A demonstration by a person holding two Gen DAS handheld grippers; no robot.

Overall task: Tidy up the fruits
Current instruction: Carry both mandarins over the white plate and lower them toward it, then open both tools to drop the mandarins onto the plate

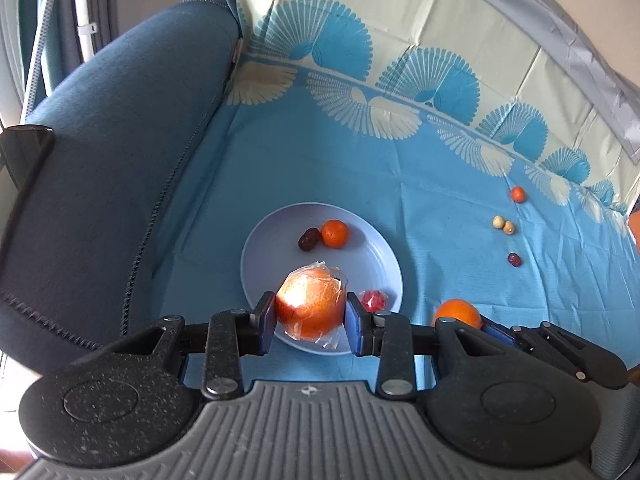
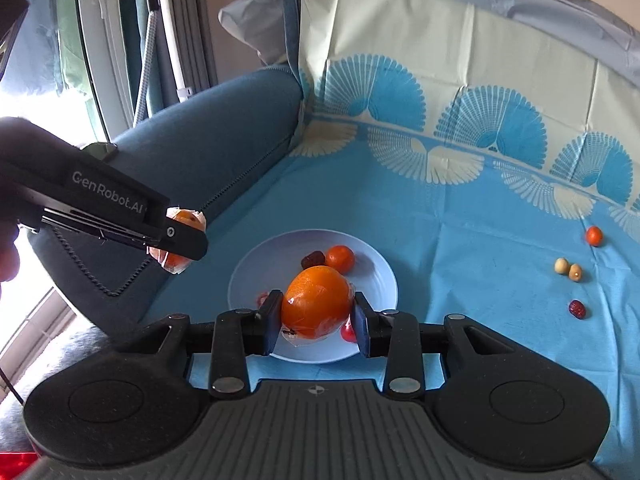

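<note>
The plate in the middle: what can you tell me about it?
The plate is round, pale lavender-blue and smooth like plastic, with a shallow raised rim. It lies flat on the blue patterned cloth. On it rest a small orange fruit touching a dark red date, and something red near the front edge.

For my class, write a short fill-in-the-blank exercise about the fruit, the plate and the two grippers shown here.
1. Each gripper is shut on an orange wrapped in clear ____.
2. The small orange and the dark red date beside it lie on the round ____.
3. The two pale round fruits lie off the plate on the ____ tablecloth.

Missing words: plastic; plate; blue
</note>
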